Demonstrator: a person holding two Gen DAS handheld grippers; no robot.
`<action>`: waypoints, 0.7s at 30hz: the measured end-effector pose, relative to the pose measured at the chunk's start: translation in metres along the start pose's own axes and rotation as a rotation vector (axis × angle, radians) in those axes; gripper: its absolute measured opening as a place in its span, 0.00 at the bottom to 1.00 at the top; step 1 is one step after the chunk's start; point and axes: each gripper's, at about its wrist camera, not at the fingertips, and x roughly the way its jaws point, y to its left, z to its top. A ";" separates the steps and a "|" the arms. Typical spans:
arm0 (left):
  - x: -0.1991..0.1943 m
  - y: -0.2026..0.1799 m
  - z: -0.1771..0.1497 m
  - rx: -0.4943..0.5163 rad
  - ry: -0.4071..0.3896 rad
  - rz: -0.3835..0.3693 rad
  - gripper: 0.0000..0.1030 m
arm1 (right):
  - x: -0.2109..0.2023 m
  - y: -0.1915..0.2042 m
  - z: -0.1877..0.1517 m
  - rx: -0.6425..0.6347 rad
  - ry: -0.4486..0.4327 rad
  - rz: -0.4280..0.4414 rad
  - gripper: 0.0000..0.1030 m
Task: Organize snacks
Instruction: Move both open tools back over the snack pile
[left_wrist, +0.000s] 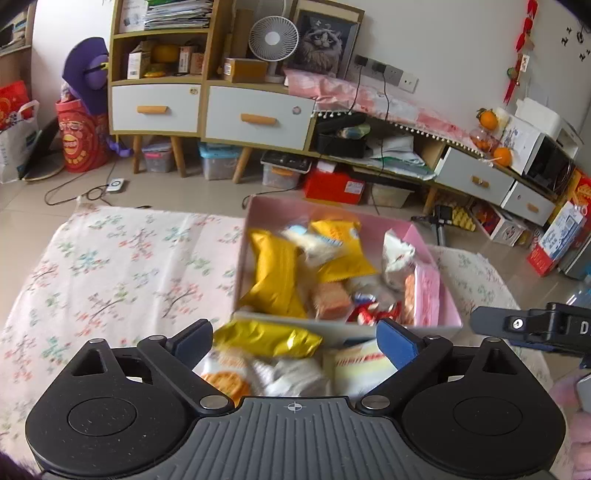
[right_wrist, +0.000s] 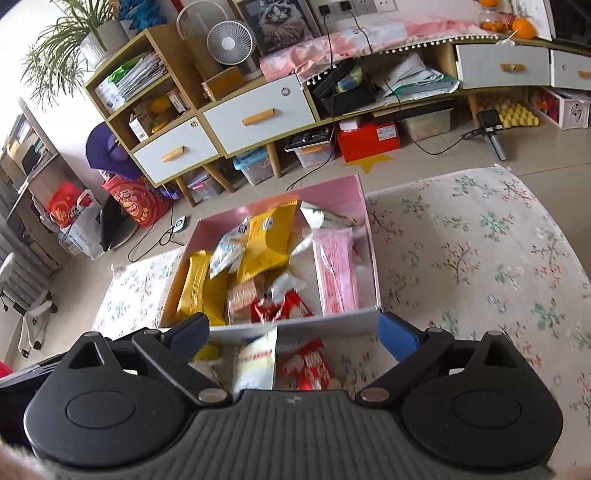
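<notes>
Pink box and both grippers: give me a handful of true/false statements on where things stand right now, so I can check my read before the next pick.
1. The pink box already holds several snack packets. True.
2. The left gripper is clamped on the gold packet. False: its jaws stand wide and the packet lies loose on the cloth below them.
3. Snacks remain outside the box, on its near side. True: a red packet and a white packet lie on the floral cloth.
4. The right gripper carries the red packet. False: its jaws are open and hold nothing.
5. The box has a closed lid. False: it is open-topped.
</notes>
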 end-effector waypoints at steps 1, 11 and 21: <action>-0.003 0.002 -0.003 -0.005 0.004 0.004 0.95 | -0.003 0.000 -0.003 -0.006 -0.003 -0.003 0.96; -0.013 0.024 -0.036 -0.031 0.046 0.056 0.96 | -0.012 -0.004 -0.029 -0.068 -0.022 -0.039 1.00; -0.004 0.040 -0.062 0.147 0.058 0.009 0.97 | -0.014 -0.001 -0.056 -0.263 -0.059 -0.047 1.00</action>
